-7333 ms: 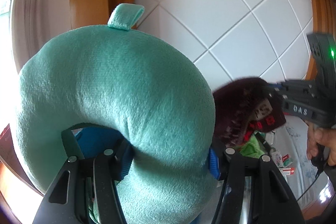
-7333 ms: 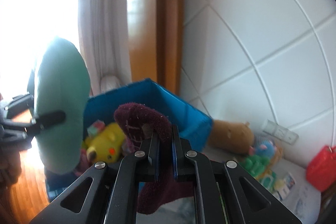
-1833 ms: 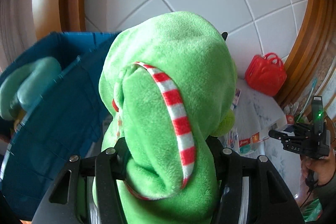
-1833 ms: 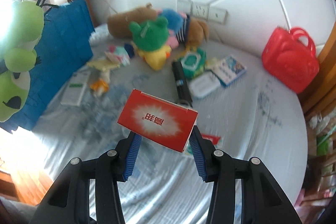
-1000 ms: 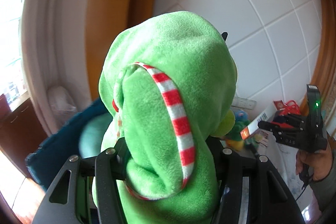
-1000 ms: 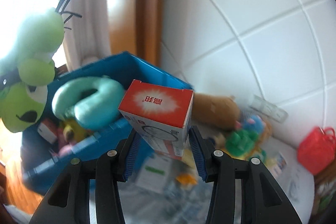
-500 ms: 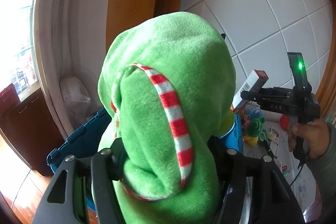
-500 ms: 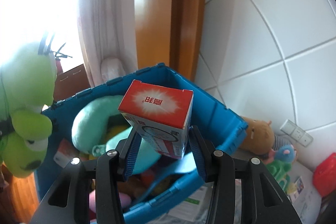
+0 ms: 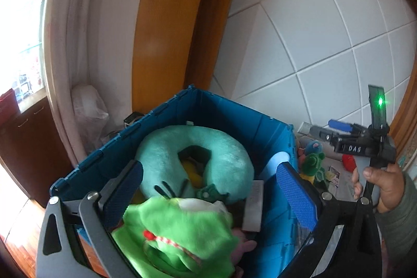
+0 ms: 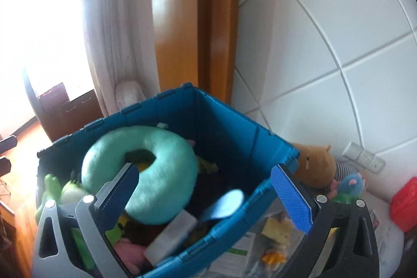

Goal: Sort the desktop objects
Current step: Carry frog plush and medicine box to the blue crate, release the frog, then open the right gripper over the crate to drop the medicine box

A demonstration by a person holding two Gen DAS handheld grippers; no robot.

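Note:
A blue storage bin (image 9: 229, 106) (image 10: 229, 116) holds a teal neck pillow (image 9: 208, 147) (image 10: 156, 163), a green frog plush (image 9: 182, 231) (image 10: 52, 186) and a small box lying on its side (image 9: 252, 207) (image 10: 172, 233). My left gripper (image 9: 208, 192) is open and empty just above the frog plush in the bin. My right gripper (image 10: 208, 194) is open and empty above the bin's near rim; it also shows in the left wrist view (image 9: 338, 132), held to the right of the bin.
On the table right of the bin lie a brown plush (image 10: 315, 163), a blue plush (image 10: 349, 184), a red basket (image 10: 405, 202), a green plush (image 9: 312, 163) and paper packets (image 10: 273, 228). A tiled wall with a socket (image 10: 365, 155) stands behind. A curtain (image 10: 117, 30) hangs behind the bin.
My left gripper has opened and the frog plush has dropped into the bin. My right gripper has opened and the red-topped box now lies in the bin.

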